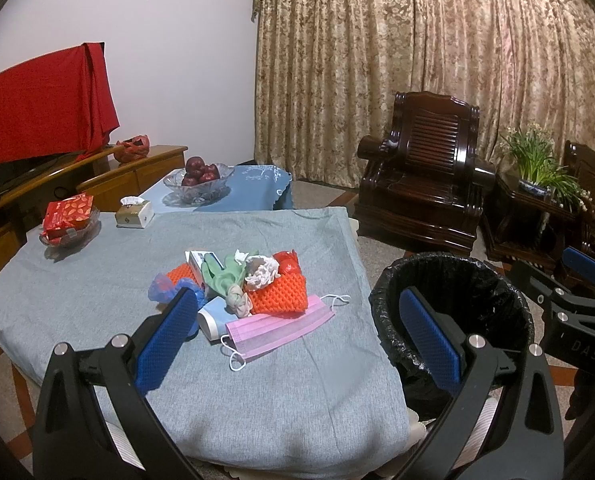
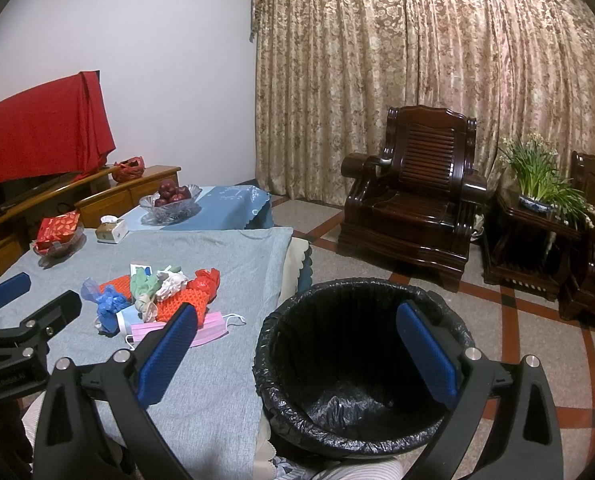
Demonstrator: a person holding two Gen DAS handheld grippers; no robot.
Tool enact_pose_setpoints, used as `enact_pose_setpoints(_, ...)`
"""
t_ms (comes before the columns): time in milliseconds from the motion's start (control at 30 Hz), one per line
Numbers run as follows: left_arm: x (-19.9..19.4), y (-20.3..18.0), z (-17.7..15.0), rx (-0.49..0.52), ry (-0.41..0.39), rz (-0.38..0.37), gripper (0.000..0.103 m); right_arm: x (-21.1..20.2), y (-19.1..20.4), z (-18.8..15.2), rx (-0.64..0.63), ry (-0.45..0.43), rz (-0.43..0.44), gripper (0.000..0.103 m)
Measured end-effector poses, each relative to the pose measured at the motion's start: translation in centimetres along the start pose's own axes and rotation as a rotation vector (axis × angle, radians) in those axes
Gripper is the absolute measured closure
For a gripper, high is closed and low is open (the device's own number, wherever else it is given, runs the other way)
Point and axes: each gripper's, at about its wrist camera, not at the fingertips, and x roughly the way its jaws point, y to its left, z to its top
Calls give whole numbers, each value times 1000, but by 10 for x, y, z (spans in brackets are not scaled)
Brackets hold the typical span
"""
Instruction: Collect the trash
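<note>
Trash pile heaped mid-table on the wrinkly grey tablecloth point(image 1: 257, 380): pleated pink paper face mask point(image 1: 277, 330) at the near edge, bumpy orange foam netting point(image 1: 279, 294), crumpled white tissue point(image 1: 262, 271), scrunched blue plastic point(image 1: 163, 289). Round bin lined with crinkly black plastic bag point(image 2: 337, 364) just beside the table. Left gripper point(image 1: 297, 344) spread wide, holding nothing. Right gripper point(image 2: 297, 354) equally wide, empty. Bin bottom visible only from right wrist.
</note>
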Motion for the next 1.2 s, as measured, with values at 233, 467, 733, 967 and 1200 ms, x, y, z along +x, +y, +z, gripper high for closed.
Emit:
enact_pose_setpoints(233, 0, 0, 0, 3, -4, 1, 5, 0, 0, 0, 0, 1, 0, 6)
enact_pose_setpoints(467, -1, -1, 1, 3, -2, 0, 5, 1, 0, 0, 1, 1, 0, 6)
enact_pose_setpoints(733, -1, -1, 1, 2, 0, 0, 5, 2, 0, 0, 1, 3, 0, 6)
enact_pose_setpoints(967, 2, -2, -4, -4, 6, 2, 5, 3, -1, -3, -5, 15, 5, 6)
enact_pose_setpoints(1200, 19, 6, -13, -28, 21, 25, 5, 28, 15, -8, -9, 44, 16, 6)
